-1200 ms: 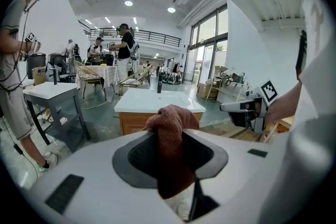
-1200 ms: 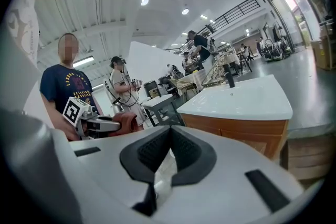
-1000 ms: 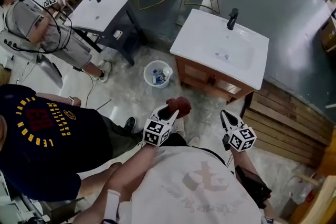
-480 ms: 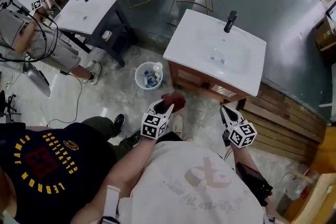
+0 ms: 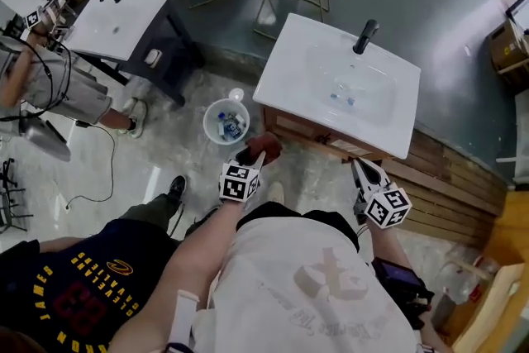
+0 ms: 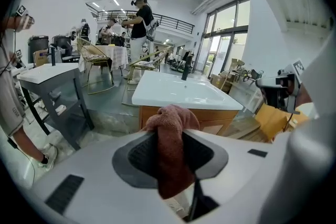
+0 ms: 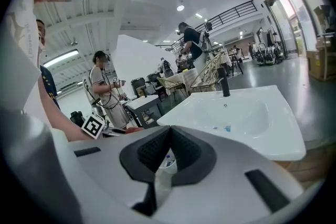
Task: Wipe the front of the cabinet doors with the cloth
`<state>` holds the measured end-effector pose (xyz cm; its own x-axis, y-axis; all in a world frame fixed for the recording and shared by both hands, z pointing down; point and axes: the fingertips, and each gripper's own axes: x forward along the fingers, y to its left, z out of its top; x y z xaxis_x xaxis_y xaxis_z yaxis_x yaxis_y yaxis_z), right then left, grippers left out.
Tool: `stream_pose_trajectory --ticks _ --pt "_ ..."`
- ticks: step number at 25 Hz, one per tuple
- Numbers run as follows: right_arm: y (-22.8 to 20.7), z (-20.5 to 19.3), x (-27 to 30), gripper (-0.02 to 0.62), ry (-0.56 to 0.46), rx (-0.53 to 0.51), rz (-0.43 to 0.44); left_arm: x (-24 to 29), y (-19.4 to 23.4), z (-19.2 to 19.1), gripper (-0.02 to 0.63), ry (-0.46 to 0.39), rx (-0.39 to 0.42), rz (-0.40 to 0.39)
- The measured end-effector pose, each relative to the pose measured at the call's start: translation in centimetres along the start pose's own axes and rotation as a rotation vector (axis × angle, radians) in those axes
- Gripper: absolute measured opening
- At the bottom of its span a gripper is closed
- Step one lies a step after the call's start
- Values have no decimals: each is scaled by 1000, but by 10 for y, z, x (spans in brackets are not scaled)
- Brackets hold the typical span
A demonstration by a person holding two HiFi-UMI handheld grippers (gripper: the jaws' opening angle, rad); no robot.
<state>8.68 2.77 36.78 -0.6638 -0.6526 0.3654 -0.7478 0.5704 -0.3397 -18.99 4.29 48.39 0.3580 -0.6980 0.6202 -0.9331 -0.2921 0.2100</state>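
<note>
Cloth (image 6: 171,155) nearer cabinet (image 6: 215,116) — rust-red, bunched

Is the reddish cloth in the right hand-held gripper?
No, the cloth is pinched in the left hand-held gripper; the right hand-held gripper holds nothing.

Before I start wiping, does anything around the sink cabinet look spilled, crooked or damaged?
Nothing stands out. The cabinet stands level, the bucket beside it is upright with no spill showing, and the cloth sits pinched in the left gripper.
</note>
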Motion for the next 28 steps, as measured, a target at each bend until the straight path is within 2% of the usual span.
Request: stream_pose_trajectory --ticks 7,11,18,21,23,26,28 --pt "-17 -4 15 14 19 31 -33 37 30 8 135 38 13 12" --pt "-19 -3 29 14 44 25 -1 52 38 14 135 19 8 41" --pt "-19 -1 39 14 132 -30 74 77 61 0 135 53 -91 132" --pt "-25 4 38 14 146 -45 61 91 82 -4 135 90 -110 174" --pt "-30 1 31 14 158 -38 38 98 97 -7 135 101 -157 211" --pt "-31 -9 20 14 180 -28 8 105 116 -5 135 94 -234 247" --pt "-30 -14 17 14 190 -32 -2 112 123 1 135 81 -257 251"
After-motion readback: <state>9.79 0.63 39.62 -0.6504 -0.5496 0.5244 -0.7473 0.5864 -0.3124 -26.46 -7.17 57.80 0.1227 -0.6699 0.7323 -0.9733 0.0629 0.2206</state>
